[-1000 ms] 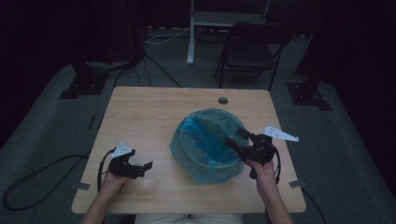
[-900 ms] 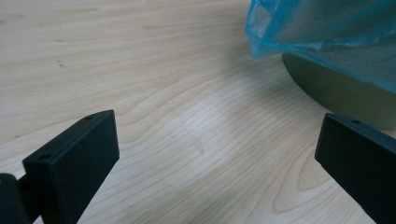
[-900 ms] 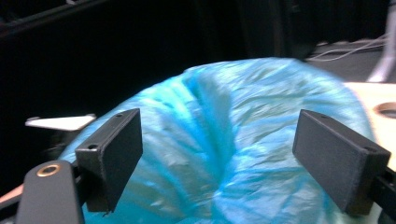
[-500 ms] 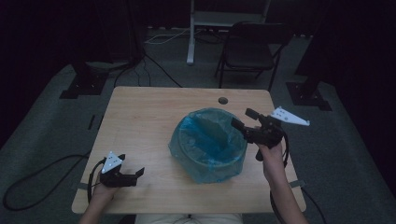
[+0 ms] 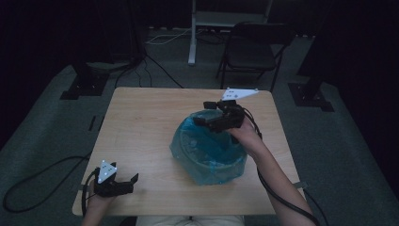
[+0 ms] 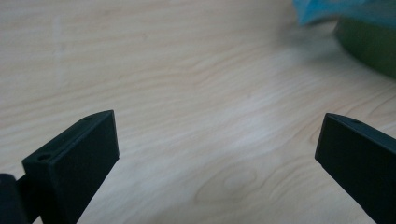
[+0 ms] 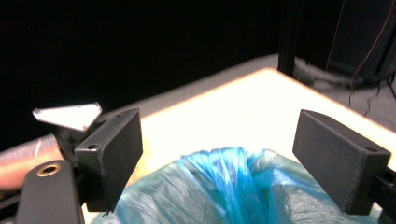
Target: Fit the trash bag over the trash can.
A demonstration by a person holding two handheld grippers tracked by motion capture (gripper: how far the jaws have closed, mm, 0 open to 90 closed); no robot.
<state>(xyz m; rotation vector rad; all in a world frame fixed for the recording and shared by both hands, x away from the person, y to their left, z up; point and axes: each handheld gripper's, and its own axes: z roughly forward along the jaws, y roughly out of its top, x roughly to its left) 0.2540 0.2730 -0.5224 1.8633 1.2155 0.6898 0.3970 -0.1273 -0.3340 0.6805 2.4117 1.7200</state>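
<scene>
I see a dim room: grey carpeted floor (image 5: 42, 136), a dark folding chair (image 5: 256, 49) beyond the pale wooden tabletop (image 5: 141, 122), cables (image 5: 160, 40) trailing past black stand bases (image 5: 82, 87).

The table (image 5: 141, 122) is a rectangular top of pale wood grain, standing on a grey floor (image 5: 42, 127). A small dark round grommet (image 5: 225, 97) sits in the top near its far edge. A bin (image 5: 207, 148) lined with a blue bag (image 7: 233, 186) stands on the table, right of centre; its dark green wall shows below the bag in the left gripper view. The left gripper (image 5: 115, 183) rests at the near left corner, jaws spread wide over bare wood.
</scene>
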